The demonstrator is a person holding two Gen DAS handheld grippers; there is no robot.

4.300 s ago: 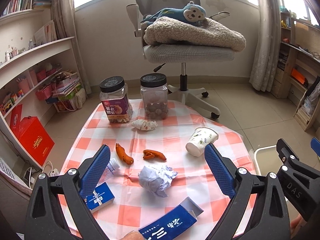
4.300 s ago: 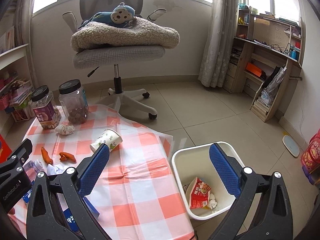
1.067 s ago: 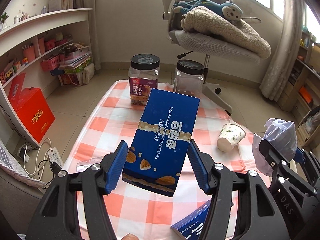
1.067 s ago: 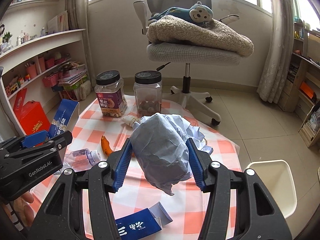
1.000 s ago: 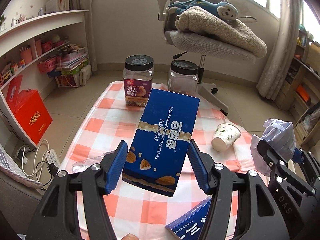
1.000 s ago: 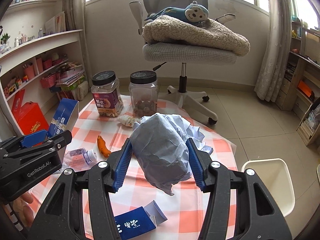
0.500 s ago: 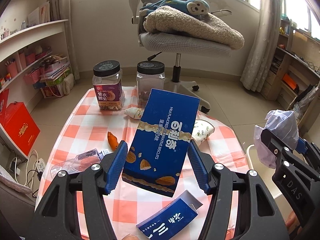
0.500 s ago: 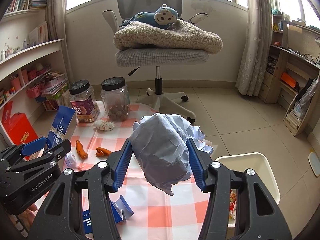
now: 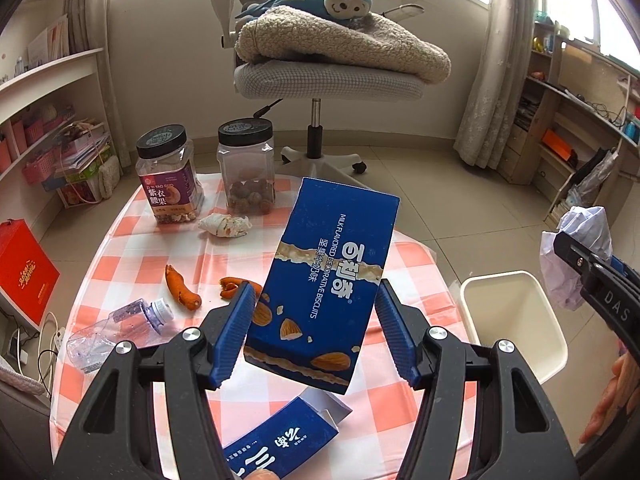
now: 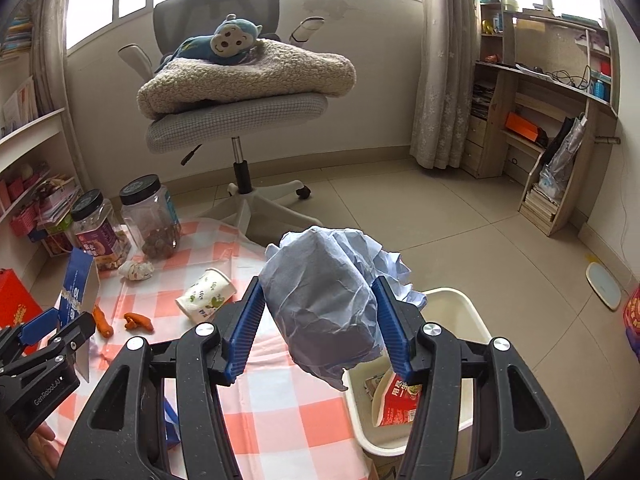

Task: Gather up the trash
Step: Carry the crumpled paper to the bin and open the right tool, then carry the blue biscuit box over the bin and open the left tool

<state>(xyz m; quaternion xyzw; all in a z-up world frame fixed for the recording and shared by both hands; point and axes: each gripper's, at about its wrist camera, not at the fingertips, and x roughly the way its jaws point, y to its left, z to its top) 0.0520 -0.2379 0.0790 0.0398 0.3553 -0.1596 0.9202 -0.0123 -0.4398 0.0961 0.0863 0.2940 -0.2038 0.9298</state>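
Observation:
My left gripper (image 9: 316,332) is shut on a blue biscuit box (image 9: 332,280), held tilted above the checked table (image 9: 132,252). My right gripper (image 10: 320,320) is shut on a crumpled ball of pale blue paper (image 10: 324,304), held over the table's right edge beside the white trash bin (image 10: 460,300). The bin (image 9: 516,292) stands on the floor right of the table and holds a red packet (image 10: 396,400). On the table lie an orange peel (image 9: 182,288), a second peel (image 9: 232,286), a clear plastic bottle (image 9: 116,328), a paper cup (image 10: 206,292), a wrapper wad (image 9: 224,224) and another blue carton (image 9: 280,440).
Two black-lidded jars (image 9: 168,176) (image 9: 246,168) stand at the table's far edge. An office chair (image 9: 320,76) with a blanket and plush monkey is behind it. Shelves line the left wall and a desk unit (image 10: 552,128) the right. A hand (image 9: 612,396) shows at the right.
Both grippers have swung right with their loads. The bin has come into view beside the table, and the right gripper's paper ball now hangs near its rim.

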